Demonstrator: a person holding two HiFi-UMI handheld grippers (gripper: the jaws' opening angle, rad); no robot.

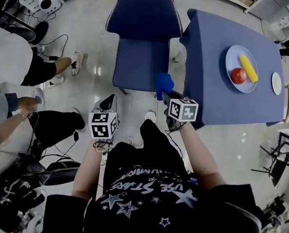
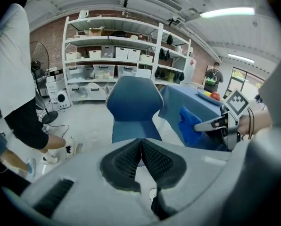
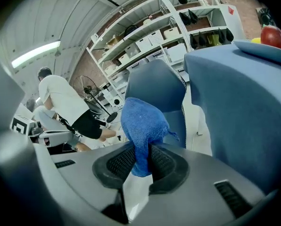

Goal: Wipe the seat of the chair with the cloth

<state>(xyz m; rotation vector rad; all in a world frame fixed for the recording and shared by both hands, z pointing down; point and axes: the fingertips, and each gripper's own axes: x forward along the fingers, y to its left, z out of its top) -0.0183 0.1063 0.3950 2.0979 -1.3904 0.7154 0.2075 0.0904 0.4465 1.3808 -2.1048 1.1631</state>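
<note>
Grey floor (image 1: 101, 57), chair (image 1: 145, 18) ahead: your right gripper (image 3: 140, 155) clamps the cloth (image 3: 141, 121) near the seat's (image 1: 140, 64) front corner; left gripper (image 2: 140, 144) closed, empty.

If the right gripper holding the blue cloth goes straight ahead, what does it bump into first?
Probably the blue chair, straight ahead of the right gripper and its cloth; depth is hard to judge.
</note>
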